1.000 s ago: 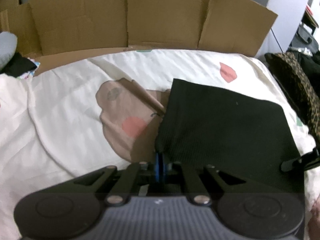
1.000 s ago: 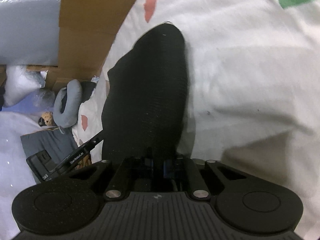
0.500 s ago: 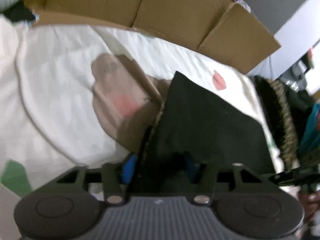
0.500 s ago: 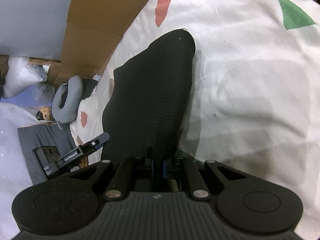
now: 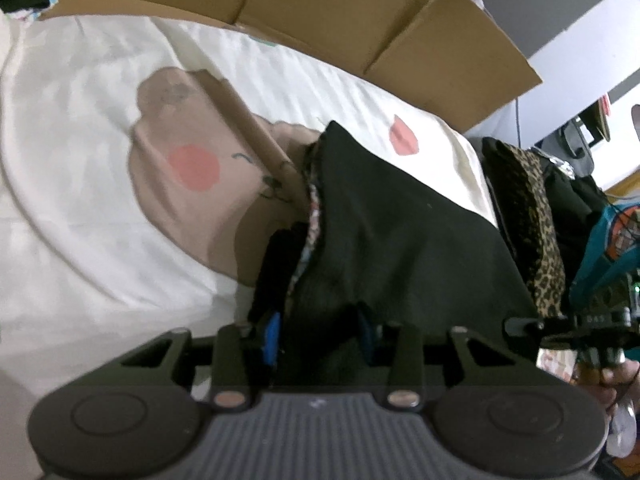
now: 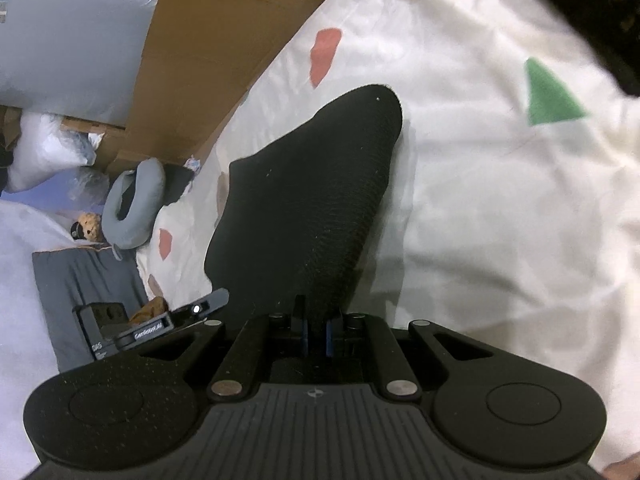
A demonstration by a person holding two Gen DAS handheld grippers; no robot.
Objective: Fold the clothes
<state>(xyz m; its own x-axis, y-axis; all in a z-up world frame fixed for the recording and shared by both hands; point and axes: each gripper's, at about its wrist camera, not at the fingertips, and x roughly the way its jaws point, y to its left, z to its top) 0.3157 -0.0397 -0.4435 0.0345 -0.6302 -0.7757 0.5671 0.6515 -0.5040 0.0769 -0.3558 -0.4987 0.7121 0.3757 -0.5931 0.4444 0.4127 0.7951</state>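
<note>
A: Status? Black garment point(image 5: 400, 240) is seen draped ahead of the left gripper point(image 5: 318, 334), on the bed sheet point(image 5: 80, 200).

B: Left jaws have just been closing again after spreading; they are parted, a bunched fold lies between them, pad contact cannot be told. Right gripper point(image 6: 316, 336) is pinched on another edge, cloth raised ahead of it.

A: Progress?

B: Judged partway: one fold is being re-gripped, flattening left.
</note>
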